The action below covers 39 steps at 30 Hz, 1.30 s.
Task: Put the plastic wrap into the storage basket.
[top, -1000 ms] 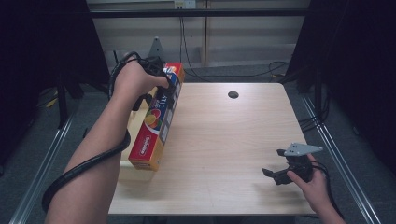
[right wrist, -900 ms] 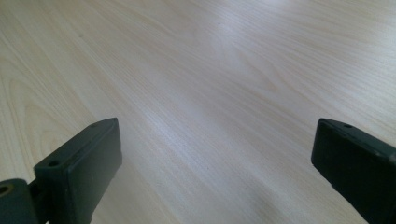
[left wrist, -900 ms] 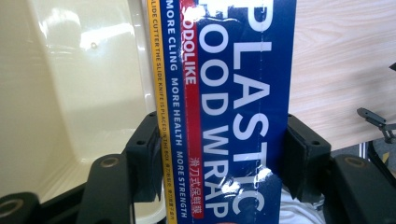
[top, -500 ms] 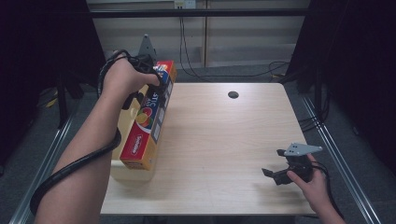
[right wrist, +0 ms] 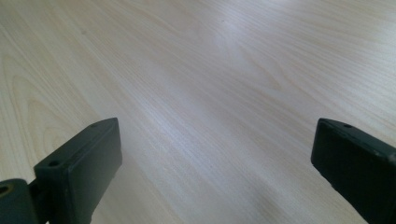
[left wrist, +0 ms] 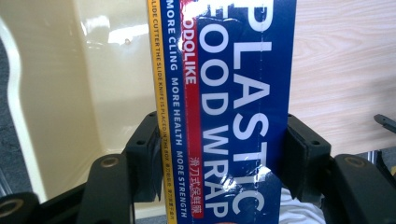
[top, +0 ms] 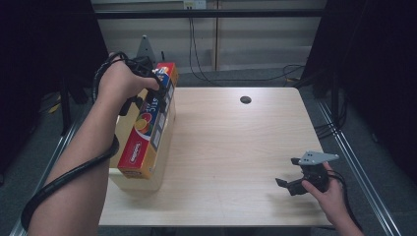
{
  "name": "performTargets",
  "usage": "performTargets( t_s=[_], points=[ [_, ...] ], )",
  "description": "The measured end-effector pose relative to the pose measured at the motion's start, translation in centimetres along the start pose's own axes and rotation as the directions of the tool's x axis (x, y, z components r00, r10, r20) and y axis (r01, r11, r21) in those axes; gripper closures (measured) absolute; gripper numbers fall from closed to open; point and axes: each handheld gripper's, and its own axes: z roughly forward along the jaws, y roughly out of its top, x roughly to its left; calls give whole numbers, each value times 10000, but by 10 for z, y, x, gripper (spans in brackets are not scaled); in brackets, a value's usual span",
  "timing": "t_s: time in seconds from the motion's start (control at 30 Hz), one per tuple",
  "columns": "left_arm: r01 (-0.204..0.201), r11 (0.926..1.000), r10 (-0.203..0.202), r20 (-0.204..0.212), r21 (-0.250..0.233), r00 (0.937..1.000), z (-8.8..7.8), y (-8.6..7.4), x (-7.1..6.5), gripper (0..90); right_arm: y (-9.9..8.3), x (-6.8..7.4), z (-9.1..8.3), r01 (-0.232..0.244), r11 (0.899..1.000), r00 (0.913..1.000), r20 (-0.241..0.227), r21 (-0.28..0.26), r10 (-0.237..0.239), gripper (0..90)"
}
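A long box of plastic food wrap, red, yellow and blue, hangs tilted over the table's left edge, its near end low over a cream bin. My left gripper is shut on the box's far end. In the left gripper view both black jaws of the left gripper press the sides of the blue box. My right gripper rests open near the table's front right corner. The right gripper view has the right gripper holding its jaws wide apart over bare wood.
The cream bin stands at the left edge of the light wooden table. A small dark round hole lies toward the table's far side. Cables hang behind the table, and dark curtains flank it.
My left gripper has carried the box leftward and back, swinging its near end out over the cream bin. The right gripper has stayed put.
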Motion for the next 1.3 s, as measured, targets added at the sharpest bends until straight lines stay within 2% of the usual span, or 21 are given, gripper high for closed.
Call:
performTargets(
  t_s=[0.17, 0.3, 0.63, 0.73, 0.83, 0.97, 1.23, 1.3],
  points=[
    [-33, 10000, 34, -111, 33, 9999, -1, -1, 5, 407, 0, 0, -1, -22, 10000, 10000, -15, -18, 22, 16],
    [189, 9998, -189, -142, -2, 9997, 0, -3, 10, 407, 0, 0, 0, 34, 10000, 10000, -30, -42, -34, 15],
    [351, 9994, -351, -210, -31, 9992, 0, -4, 19, 407, 0, 0, 0, 32, 10000, 10000, -24, -19, -32, 16],
    [216, 9998, -215, -322, 24, 9992, 2, -5, 21, 407, 0, 0, 0, 28, 10000, 10000, -13, -6, -28, 16],
    [347, 9994, -347, -201, 27, 9992, 4, -4, 23, 407, 0, 0, 0, 32, 10000, 10000, -24, -4, -32, 16],
    [408, 9992, -408, -308, -24, 9987, 7, -6, 26, 407, 0, 0, 0, 27, 10000, 10000, -23, -5, -27, 17],
    [375, 9993, -372, -273, 96, 9989, 13, -7, 32, 407, 0, 0, 0, 4, 10000, 10000, -9, -29, -4, 16],
    [469, 9988, -466, -229, 137, 9987, 14, -8, 34, 407, 0, 0, 0, 27, 10000, 10000, 6, -23, -27, 16]
  ],
)
